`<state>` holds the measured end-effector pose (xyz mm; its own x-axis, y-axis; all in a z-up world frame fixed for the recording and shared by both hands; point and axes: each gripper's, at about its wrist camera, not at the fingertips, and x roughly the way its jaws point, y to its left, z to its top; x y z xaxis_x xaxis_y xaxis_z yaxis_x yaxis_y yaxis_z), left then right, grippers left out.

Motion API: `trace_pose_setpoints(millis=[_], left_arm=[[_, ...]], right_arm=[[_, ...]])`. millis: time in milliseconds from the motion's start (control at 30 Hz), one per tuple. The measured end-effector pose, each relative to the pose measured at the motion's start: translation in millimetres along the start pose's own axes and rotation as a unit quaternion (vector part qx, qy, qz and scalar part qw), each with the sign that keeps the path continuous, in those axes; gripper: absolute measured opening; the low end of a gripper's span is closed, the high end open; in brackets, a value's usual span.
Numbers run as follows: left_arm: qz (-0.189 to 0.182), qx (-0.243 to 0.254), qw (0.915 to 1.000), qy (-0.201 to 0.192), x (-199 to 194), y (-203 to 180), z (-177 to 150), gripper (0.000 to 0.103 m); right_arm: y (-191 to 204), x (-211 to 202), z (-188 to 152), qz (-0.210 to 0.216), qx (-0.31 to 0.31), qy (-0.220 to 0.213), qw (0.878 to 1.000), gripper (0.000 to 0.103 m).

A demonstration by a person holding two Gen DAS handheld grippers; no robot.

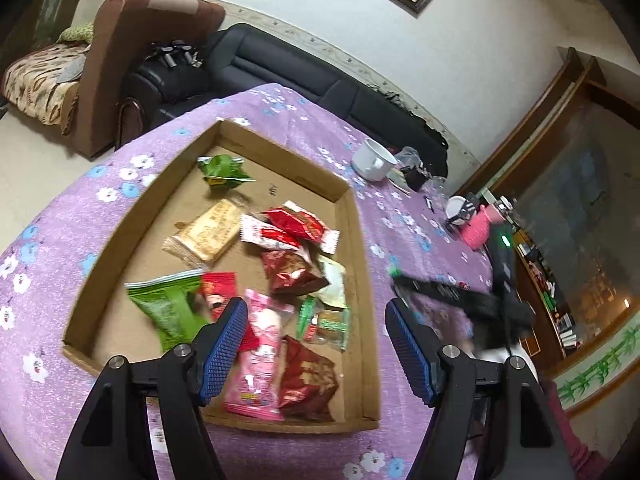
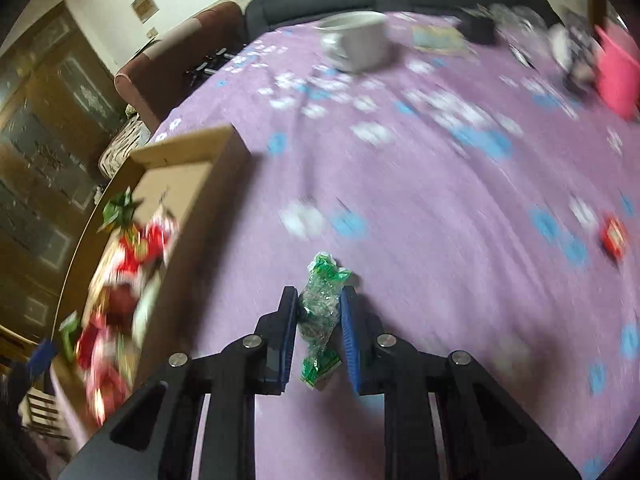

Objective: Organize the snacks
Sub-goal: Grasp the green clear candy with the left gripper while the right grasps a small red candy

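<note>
**A:** Start closest to you. What is your right gripper (image 2: 319,312) doing?

**B:** Its blue pads are clamped on a green-and-clear snack wrapper (image 2: 320,316), which stands up between the fingers with its crinkled top poking out past the tips. Under it is the purple flowered tablecloth (image 2: 440,200); whether the wrapper touches the cloth you cannot tell.

**A:** And your left gripper (image 1: 314,318)?

**B:** Its jaws stand wide apart with nothing between them, above the near end of the cardboard tray (image 1: 356,216). Just beyond its fingertips lie a pink packet (image 1: 264,344) and a dark red packet (image 1: 308,380).

**A:** Further into the tray?

**B:** A green packet (image 1: 168,308) at the left, red-and-white packets (image 1: 288,228) in the middle, a tan biscuit pack (image 1: 208,232), and a small green packet (image 1: 222,170) alone toward the far end.

**A:** Outside the tray?

**B:** One small red snack (image 2: 612,236) lies on the cloth, well to your right. Farther back stand a white mug (image 2: 356,40) and a pink container (image 2: 618,76). Behind the table runs a dark sofa (image 1: 280,60).
</note>
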<state>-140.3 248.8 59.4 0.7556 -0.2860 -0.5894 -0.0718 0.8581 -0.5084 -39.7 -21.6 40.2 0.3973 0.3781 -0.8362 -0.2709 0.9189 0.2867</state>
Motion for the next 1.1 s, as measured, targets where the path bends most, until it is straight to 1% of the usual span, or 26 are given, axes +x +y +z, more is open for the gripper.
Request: trace_pose_setpoints(millis=[33,100,133,167,200,233,300,367,433,533,633,800,833,867,900,1033,1100], left_arm=[[-0.003,0.002,1.0000,0.002,2,-3,0,0.075],[-0.010,0.009,0.9999,0.009,7,-12,-2,0.075],[-0.013,0.014,0.9997,0.013,9,-18,-3,0.075],[-0.017,0.020,0.9995,0.017,11,-23,-4,0.075],[-0.021,0.028,0.9992,0.021,14,-30,-6,0.075],[-0.024,0.035,0.9988,0.024,16,-37,-7,0.075],[-0.030,0.053,0.9976,0.033,21,-51,-10,0.075],[-0.034,0.074,0.9957,0.043,27,-68,-15,0.075],[-0.036,0.090,0.9939,0.054,34,-81,-20,0.075],[-0.035,0.107,0.9906,0.078,50,-100,-30,0.075],[-0.027,0.127,0.9863,0.101,66,-119,-39,0.075],[-0.007,0.155,0.9803,0.122,88,-139,-46,0.074],[-0.002,0.161,0.9791,0.124,93,-142,-46,0.075],[0.005,0.169,0.9773,0.127,100,-146,-47,0.075],[0.011,0.178,0.9754,0.130,108,-149,-47,0.074],[0.024,0.203,0.9684,0.143,141,-162,-47,0.074],[0.022,0.219,0.9653,0.140,153,-171,-47,0.074]], right_arm=[[-8,-9,-6,0.011,0.009,-0.001,1.000,0.022],[-30,-30,-17,0.047,0.030,-0.008,0.998,0.034],[-50,-47,-21,0.057,0.046,-0.027,0.997,0.035],[-60,-56,-23,0.053,0.054,-0.041,0.996,0.036],[-77,-70,-21,0.040,0.066,-0.064,0.995,0.036],[-97,-82,-18,0.019,0.081,-0.086,0.993,0.036],[-135,-95,-15,-0.021,0.113,-0.112,0.987,0.036],[-159,-99,-11,-0.040,0.134,-0.126,0.982,0.036],[-175,-96,-5,-0.057,0.141,-0.133,0.979,0.036],[-184,-82,4,-0.068,0.143,-0.137,0.978,0.036],[-185,-68,10,-0.077,0.139,-0.137,0.978,0.037],[-183,-46,20,-0.087,0.116,-0.128,0.981,0.037],[-181,-45,20,-0.094,0.109,-0.133,0.981,0.036],[-180,-45,20,-0.094,0.108,-0.132,0.981,0.023],[-181,-44,20,-0.084,0.108,-0.128,0.982,0.016],[-186,-47,17,-0.070,0.114,-0.131,0.982,0.016],[-187,-49,16,-0.068,0.114,-0.132,0.982,0.016]])
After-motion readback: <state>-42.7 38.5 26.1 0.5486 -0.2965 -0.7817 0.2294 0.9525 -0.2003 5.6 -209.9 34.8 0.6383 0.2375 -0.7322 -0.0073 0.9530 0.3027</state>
